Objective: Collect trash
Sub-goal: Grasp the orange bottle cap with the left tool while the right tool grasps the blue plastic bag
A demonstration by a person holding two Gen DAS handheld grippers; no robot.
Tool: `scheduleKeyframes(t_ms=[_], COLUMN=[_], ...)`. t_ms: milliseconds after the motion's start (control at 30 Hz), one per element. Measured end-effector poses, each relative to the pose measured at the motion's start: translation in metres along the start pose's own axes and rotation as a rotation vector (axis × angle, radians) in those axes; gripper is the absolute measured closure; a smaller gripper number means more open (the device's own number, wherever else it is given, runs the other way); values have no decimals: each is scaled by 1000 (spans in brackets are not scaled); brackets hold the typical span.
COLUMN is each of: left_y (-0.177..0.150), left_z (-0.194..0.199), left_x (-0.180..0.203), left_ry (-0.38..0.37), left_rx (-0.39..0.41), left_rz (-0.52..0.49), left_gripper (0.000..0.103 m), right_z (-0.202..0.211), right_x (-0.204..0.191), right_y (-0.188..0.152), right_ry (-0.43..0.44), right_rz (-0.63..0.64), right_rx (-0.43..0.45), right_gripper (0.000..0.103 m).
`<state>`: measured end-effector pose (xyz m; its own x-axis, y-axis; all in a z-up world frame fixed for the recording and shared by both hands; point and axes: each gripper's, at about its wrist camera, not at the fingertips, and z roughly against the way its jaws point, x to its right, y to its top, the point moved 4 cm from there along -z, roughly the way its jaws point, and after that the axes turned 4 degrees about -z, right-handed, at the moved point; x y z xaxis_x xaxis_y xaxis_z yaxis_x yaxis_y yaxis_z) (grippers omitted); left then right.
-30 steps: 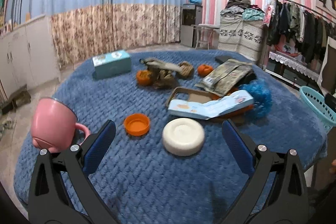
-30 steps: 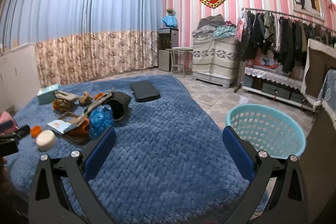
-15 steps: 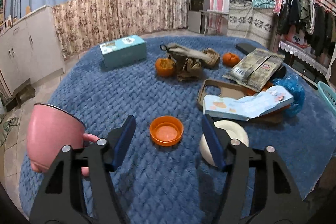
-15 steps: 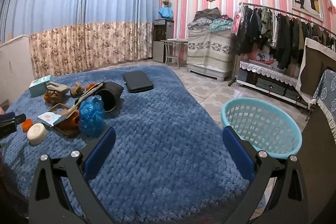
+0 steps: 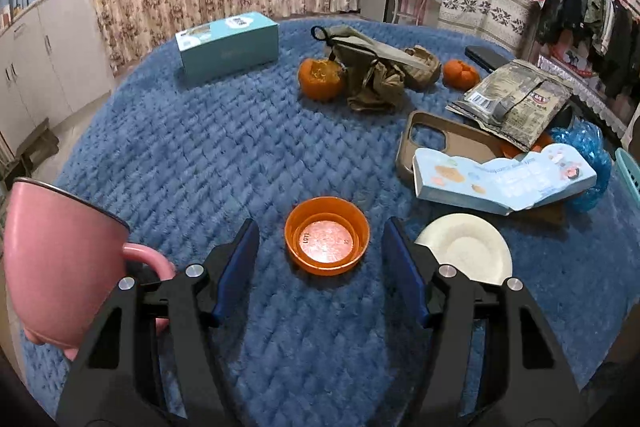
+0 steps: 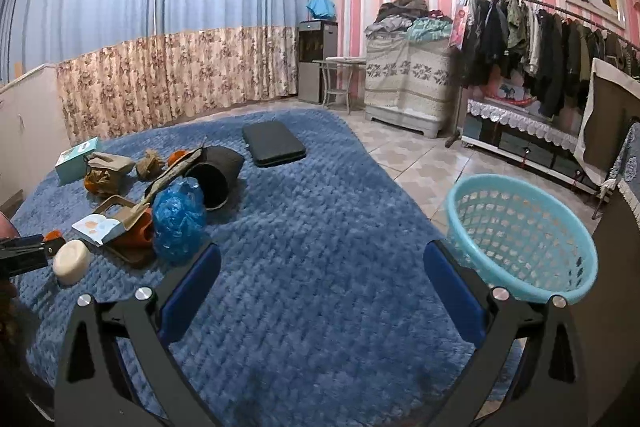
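Between your left gripper's [image 5: 320, 251] blue pads [image 5: 236, 263] sits the orange cap [image 5: 327, 235], mouth up on the blue blanket [image 5: 224, 147]; the jaws stand partly open on either side of it with gaps both ways, holding nothing, and that spacing looks set so that you can close on its rim. Just right of the right pad lies the white round disc [image 5: 466, 251], near enough to be nudged if you drift. At the left edge the pink mug [image 5: 56, 259] stands beside the gripper frame. Beyond the cap you have the pale blue carton [image 5: 500, 183] resting over the tan phone case [image 5: 436, 143], a foil packet [image 5: 516, 99], a blue plastic bag [image 5: 588, 151], orange peels [image 5: 320, 79] and the teal tissue box [image 5: 228, 47]

From your right wrist, the right gripper [image 6: 320, 287] hangs wide open and empty over bare blanket, well apart from the litter. The teal basket [image 6: 520, 227] stands on the floor just off the blanket's right edge, probably placed there so that you can reach it from the pile. Your left gripper shows at the far left beside the white disc, and a black case [image 6: 274, 143] lies farther back
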<state>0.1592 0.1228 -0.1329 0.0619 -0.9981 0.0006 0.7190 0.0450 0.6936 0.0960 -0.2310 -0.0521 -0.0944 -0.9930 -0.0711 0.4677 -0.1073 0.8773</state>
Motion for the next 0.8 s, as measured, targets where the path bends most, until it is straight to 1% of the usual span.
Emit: scheduleKeyframes(t_ms=[100,200,267,300,333,500,600,667,733,800], left_y=[0,0,0,0,0,3,9,13,18,23], left_z=[-2,-3,-3,-2,-1,4,17,23,28,33], left_x=[-2,1,3,2,2,-3,-4,-5,-4,-3], left_ry=[-15,-14,-12,-14,-19,-39,-29,-28,-31,-32], left_rx=[-9,-14,-12,-11,-10,8,47,65,75,88], left_rz=[14,-8,-19,-19,-16,4,-10,-16,-18,-22], left_gripper=[41,53,58,63,64,64,64,64,64,64], right_z=[-5,-9,-11,-13,-15,-41,-54,-60,-64,-67], right_x=[-14,-33,-45,-47,-54,-72,-79,-86,-94,-99], right_y=[1,-2,-6,-8,-10,-10,-6,-4,-2,-2], right_ry=[24,44,70,77,87,79,102,106,121,153], right_rz=[16,50,64,65,67,90,90,115,141,153], right_rx=[-16,-36,-56,-64,-75,-123,-140,-146,-143,-155], right_gripper=[4,4,4,4,4,4,5,5,15,34])
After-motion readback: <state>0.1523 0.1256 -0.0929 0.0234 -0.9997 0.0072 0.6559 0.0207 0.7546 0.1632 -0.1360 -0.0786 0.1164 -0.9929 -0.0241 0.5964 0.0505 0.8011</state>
